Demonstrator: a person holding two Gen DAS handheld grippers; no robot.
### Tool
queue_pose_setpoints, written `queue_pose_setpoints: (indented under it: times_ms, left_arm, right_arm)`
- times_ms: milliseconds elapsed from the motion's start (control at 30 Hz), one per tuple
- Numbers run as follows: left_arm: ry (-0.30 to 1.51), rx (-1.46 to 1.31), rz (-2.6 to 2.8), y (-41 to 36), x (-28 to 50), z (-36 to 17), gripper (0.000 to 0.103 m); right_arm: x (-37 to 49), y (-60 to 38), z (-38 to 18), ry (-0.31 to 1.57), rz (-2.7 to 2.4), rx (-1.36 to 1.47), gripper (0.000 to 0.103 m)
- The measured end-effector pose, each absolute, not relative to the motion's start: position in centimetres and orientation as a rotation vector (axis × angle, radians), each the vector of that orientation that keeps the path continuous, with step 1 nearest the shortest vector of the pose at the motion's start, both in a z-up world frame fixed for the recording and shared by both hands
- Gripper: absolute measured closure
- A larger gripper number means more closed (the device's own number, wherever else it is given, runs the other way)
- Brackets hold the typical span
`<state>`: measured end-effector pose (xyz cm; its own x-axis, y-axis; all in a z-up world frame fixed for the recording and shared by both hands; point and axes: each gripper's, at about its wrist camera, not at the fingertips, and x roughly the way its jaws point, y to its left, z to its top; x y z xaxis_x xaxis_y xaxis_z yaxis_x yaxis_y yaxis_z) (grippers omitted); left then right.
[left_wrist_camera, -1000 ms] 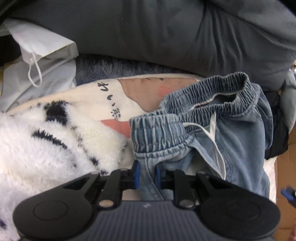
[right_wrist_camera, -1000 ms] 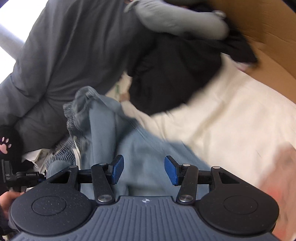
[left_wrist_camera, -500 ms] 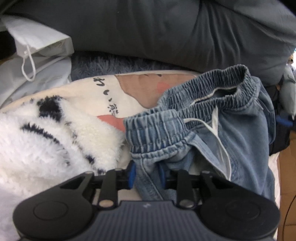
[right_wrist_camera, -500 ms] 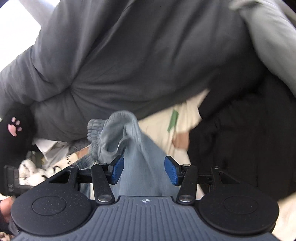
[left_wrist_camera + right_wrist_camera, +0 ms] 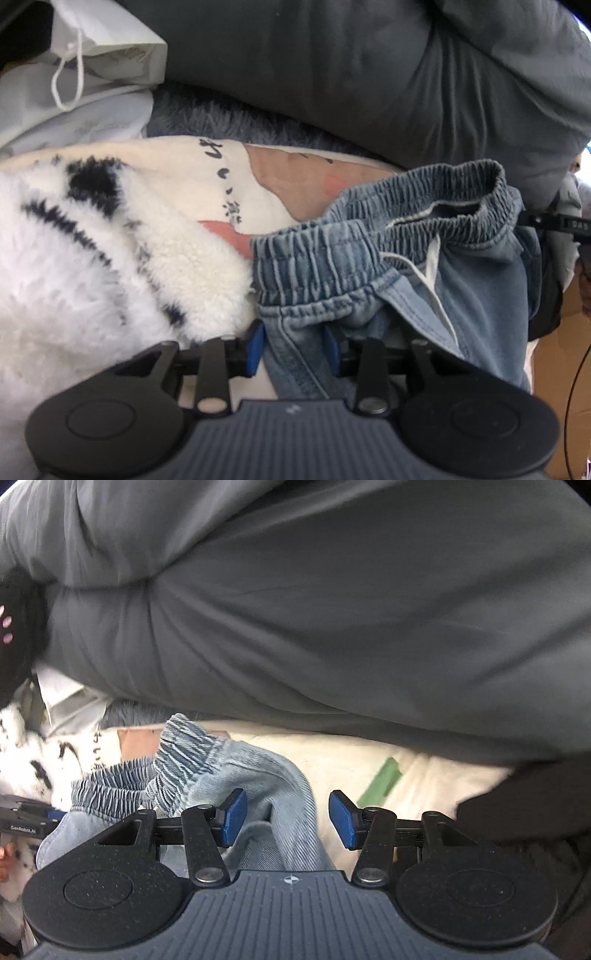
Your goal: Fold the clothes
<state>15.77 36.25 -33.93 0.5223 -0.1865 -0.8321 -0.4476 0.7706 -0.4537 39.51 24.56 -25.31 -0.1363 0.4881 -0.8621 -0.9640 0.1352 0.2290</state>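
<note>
denim shorts [image 5: 461,280] lie crumpled on a cream printed blanket [image 5: 258,184], elastic waistband up and open toward the grey duvet [image 5: 369,74] behind. white drawstring hangs from the waistband front. left gripper [image 5: 293,345] low at the shorts' left side seam, jaws parted a bit with denim between the blue pads; pads look close to the cloth but not pinching hard, cannot tell if it really has hold. fluffy white fleece with black marks [image 5: 92,266] just left of the shorts, touching the waistband edge. white paper bag with cord handle [image 5: 103,48] at top left, blue-grey furry fabric [image 5: 221,118] under the duvet edge.

right gripper [image 5: 288,819] jaws wide apart, holding nothing; a raised fold of the shorts [image 5: 280,794] sits between the pads, nearer the left pad, not clamped. waistband corner bunched up just ahead of it. cream blanket [image 5: 351,760] with a green mark to the right, black garment [image 5: 517,812] at far right. duvet [image 5: 332,609] fills the upper view, blurred. left gripper's body [image 5: 26,818] visible at left edge by the waistband.
</note>
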Motion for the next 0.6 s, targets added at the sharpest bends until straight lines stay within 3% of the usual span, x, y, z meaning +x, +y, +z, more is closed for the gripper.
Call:
queue_pose_setpoints:
  times_ms: [67,100,133,167,333,600]
  left_arm:
    - [1.013,-0.708,0.163,36.3,15.6,-33.5,0.077]
    - [0.998,-0.711,0.157,36.4,15.4,-33.1,0.082]
    - [0.979,-0.712,0.151,36.5,15.2,-32.5,0.084]
    - [0.958,-0.711,0.146,36.6,15.1,-31.8,0.087]
    - [0.852,-0.652,0.145,37.1,15.3,-27.6,0.091]
    - [0.872,-0.585,0.176,40.1,17.4,-27.3,0.091]
  right_arm:
    - [39.6,24.7,-25.5,1.066,1.388,-0.607,0.048]
    - [39.7,24.7,-25.6,1.072,1.38,-0.602,0.059]
    - [39.8,24.7,-25.7,1.077,1.372,-0.598,0.085]
    - [39.8,24.6,-25.8,1.083,1.364,-0.594,0.095]
    - [40.4,24.2,-26.1,1.109,1.316,-0.569,0.098]
    - [43.1,20.7,-26.1,1.116,1.124,-0.486,0.099]
